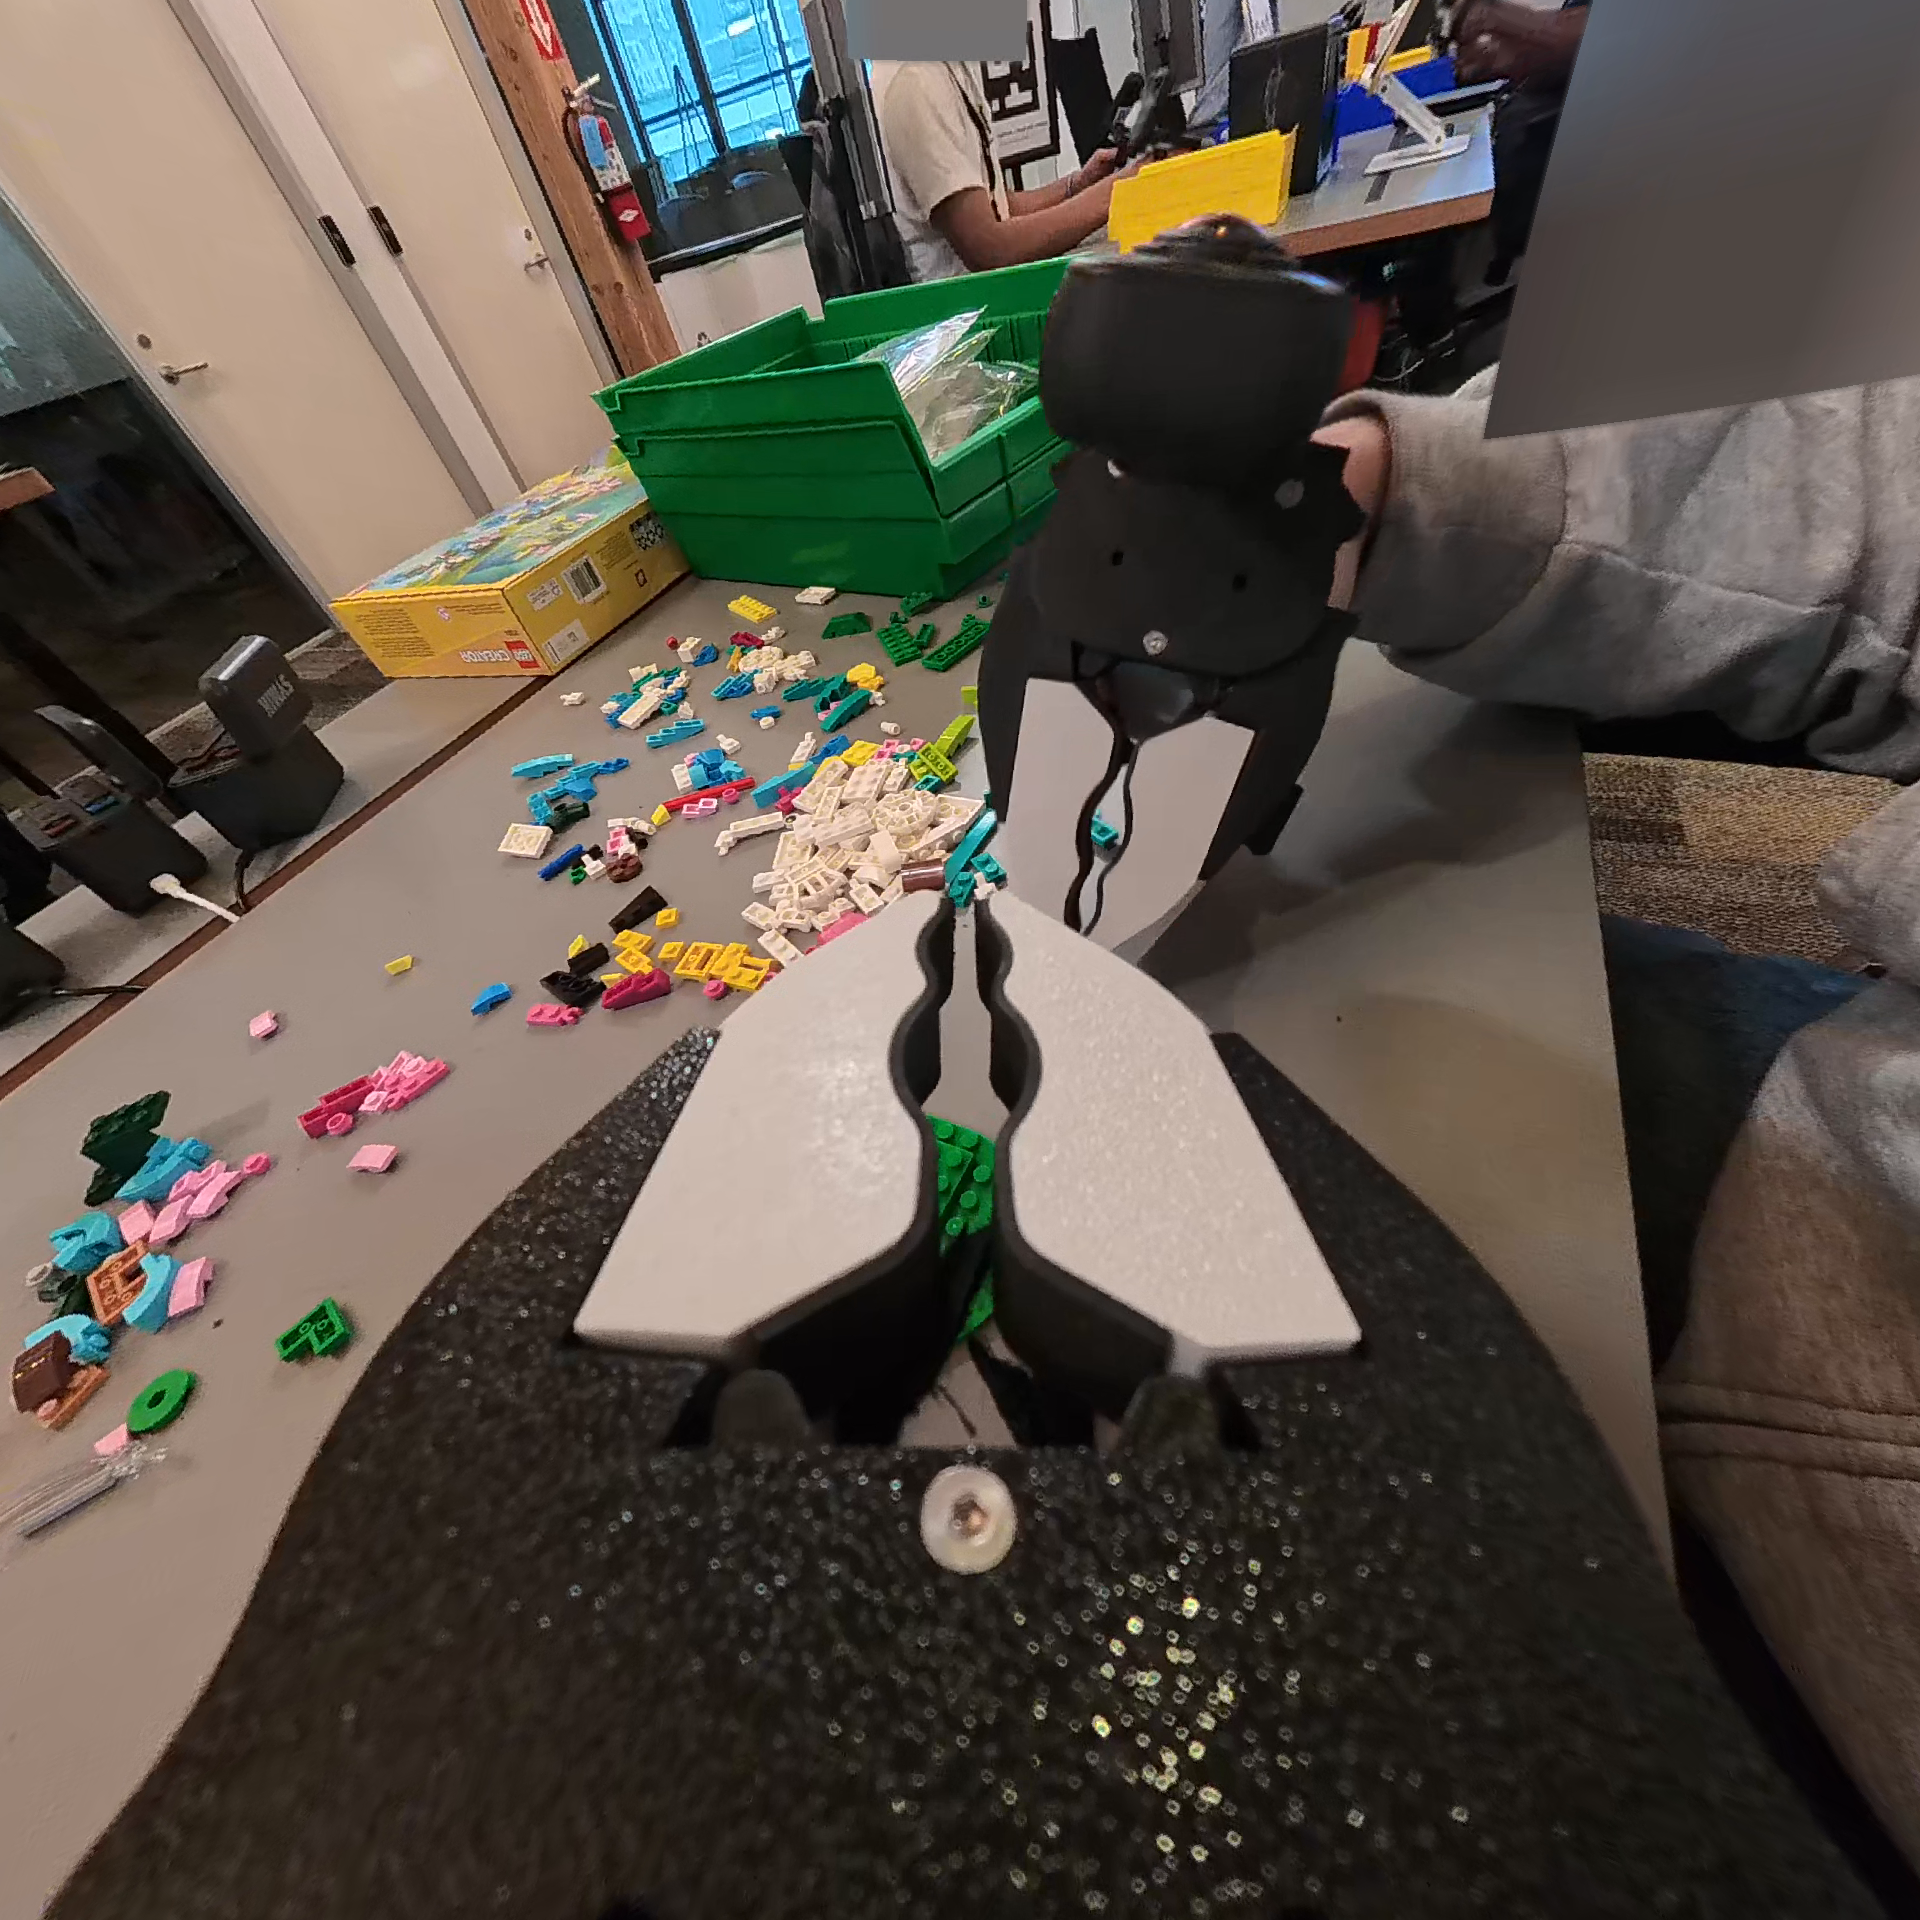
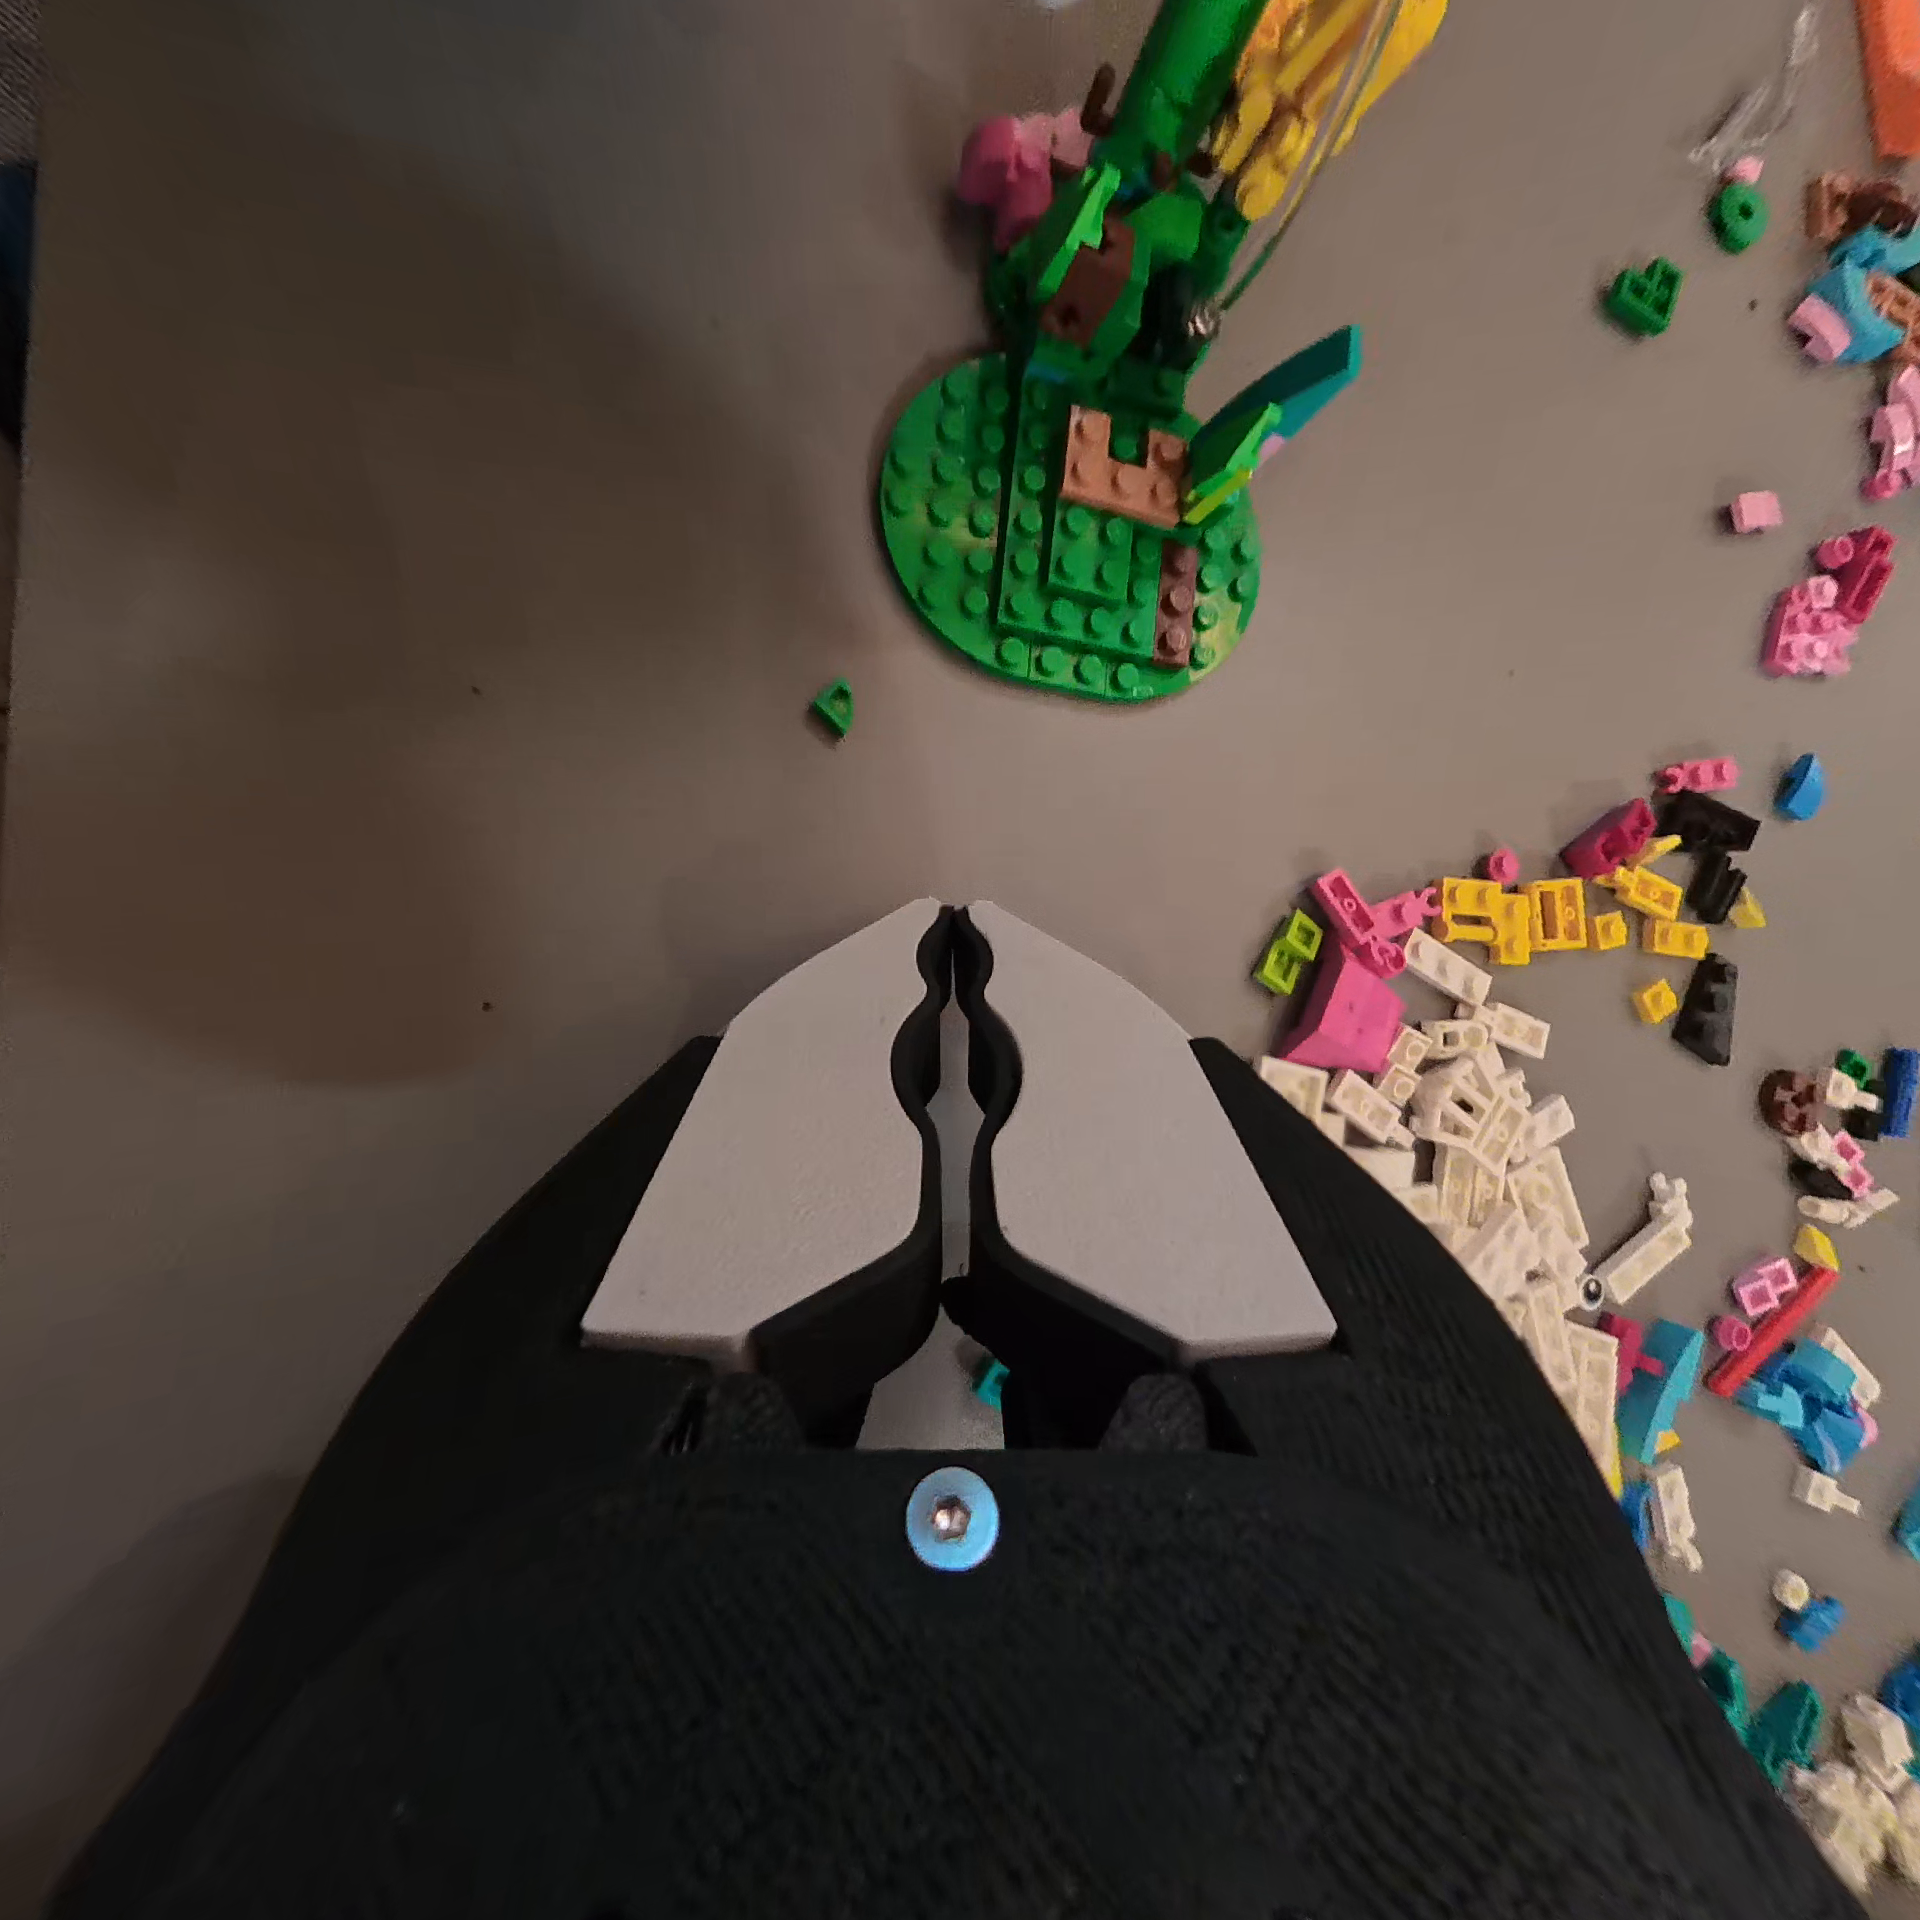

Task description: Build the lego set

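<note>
My left gripper [image 1: 964,906] hovers low over the grey table [image 1: 1403,1039]. Its jaws stand almost together with a narrow slit, and nothing shows between the tips. A green studded build [image 1: 961,1184] shows below, through the gap farther back. In the right wrist view that build is a round green baseplate [image 2: 1070,520] carrying green, brown and yellow bricks. My right gripper [image 2: 954,912] is shut with the pads touching and nothing between them, a short way from the plate. It also shows in the left wrist view [image 1: 1081,925], pointing down at the table.
Loose bricks lie in heaps: white [image 1: 862,821], yellow [image 1: 696,956], pink [image 1: 384,1081]. Stacked green bins [image 1: 810,468] and a yellow box [image 1: 499,603] stand at the back. A small green piece [image 2: 832,707] lies near the plate. A grey sleeve [image 1: 1610,540] reaches in from the right. Some 11 centimetres of space lies between my two pairs of fingers.
</note>
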The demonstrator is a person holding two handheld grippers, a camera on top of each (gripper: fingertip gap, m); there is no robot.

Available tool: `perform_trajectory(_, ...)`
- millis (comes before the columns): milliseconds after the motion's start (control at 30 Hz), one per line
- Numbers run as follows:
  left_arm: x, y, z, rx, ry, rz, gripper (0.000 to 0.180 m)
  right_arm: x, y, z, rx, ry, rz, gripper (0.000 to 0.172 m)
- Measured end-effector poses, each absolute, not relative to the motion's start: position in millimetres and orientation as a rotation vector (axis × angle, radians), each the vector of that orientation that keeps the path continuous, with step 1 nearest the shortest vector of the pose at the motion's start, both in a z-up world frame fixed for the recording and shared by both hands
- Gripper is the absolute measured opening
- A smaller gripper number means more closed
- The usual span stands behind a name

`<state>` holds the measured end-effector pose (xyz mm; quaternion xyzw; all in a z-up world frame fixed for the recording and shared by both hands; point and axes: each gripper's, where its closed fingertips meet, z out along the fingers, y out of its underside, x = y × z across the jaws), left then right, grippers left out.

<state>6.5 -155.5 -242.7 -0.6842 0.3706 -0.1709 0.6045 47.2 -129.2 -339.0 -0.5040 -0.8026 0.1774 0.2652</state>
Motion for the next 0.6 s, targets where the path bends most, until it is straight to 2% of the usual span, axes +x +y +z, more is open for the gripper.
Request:
perform_trajectory(200,6.1,-155.1,-243.6,-1.587,0.858,-0.398,0.004,57.1,-119.1,-336.8,-1.418,-2.153,0.477,0.000)
perform_trajectory(333,5.5,-155.0,-244.4,-1.592,0.861,-0.399,0.003,36.7,-143.8,-318.9,-1.394,-2.073,0.741,0.002)
perform_trajectory(433,4.7,-155.3,-244.3,-1.594,0.861,-0.400,0.003,27.8,-155.2,-325.5,-1.428,-2.081,0.804,0.009)
perform_trajectory(600,5.6,-155.6,-244.9,-1.599,0.864,-0.408,0.004,22.7,-162.5,-340.8,-1.542,-2.093,0.891,0.011)
